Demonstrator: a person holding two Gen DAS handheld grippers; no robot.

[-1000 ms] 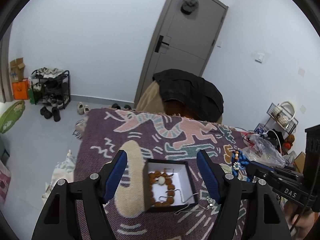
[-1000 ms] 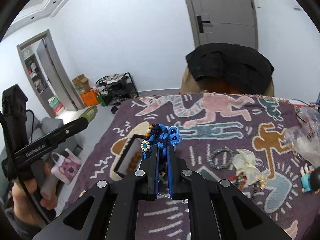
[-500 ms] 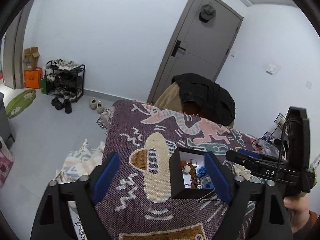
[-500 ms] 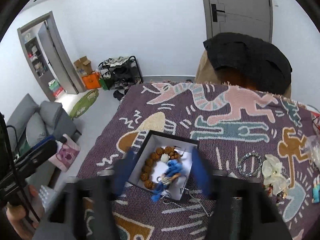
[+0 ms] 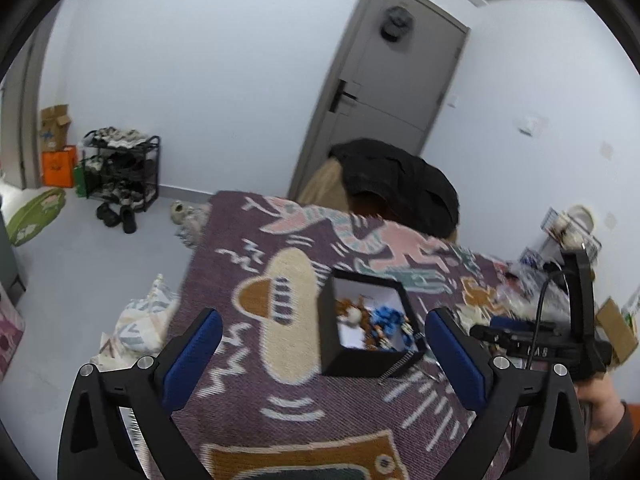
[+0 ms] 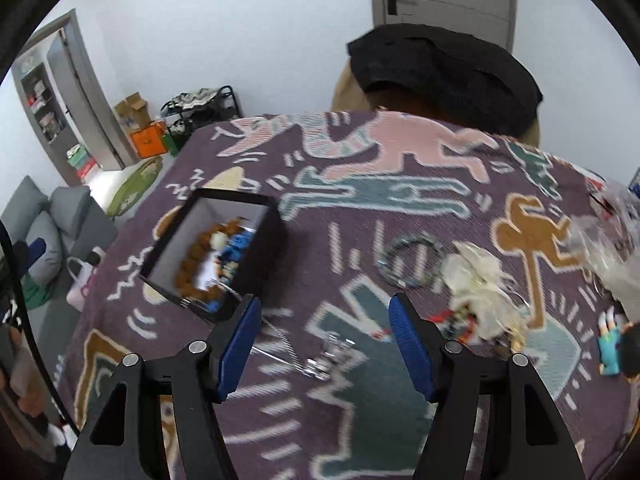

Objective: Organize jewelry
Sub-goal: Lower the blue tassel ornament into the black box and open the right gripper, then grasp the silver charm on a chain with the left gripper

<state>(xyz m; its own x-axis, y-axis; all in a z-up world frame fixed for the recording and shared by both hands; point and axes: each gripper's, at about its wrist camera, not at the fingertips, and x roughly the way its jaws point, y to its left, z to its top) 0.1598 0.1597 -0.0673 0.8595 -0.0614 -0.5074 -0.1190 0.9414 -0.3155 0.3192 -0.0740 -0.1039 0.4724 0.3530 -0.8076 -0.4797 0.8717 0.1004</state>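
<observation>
- Purple patterned cloth (image 6: 360, 400) is seen covering the work surface, with a grey door (image 5: 392, 92) and white walls behind it.
- Both tools are noted as spread and empty: the left gripper (image 5: 322, 354) and the right gripper (image 6: 326, 344) hold nothing between their blue pads.
- A black box (image 5: 332, 348), white inside, lies just ahead of the left gripper, between its fingers in that view; from the right gripper it lies ahead and to the left.
- Inside it, a brown bead bracelet (image 6: 190, 264) and a blue flower piece (image 6: 236, 246) are seen, so one placing step is judged done.
- A thin silver chain (image 6: 304, 360) lies on the cloth between the right gripper's fingers; a grey bead bracelet (image 6: 408, 264) lies further ahead, and a tangled pile of pieces (image 6: 480, 292) ahead to the right.
- The next move is judged to call for a low, careful pinch on one loose piece; the chain looks slack and liable to slip.
</observation>
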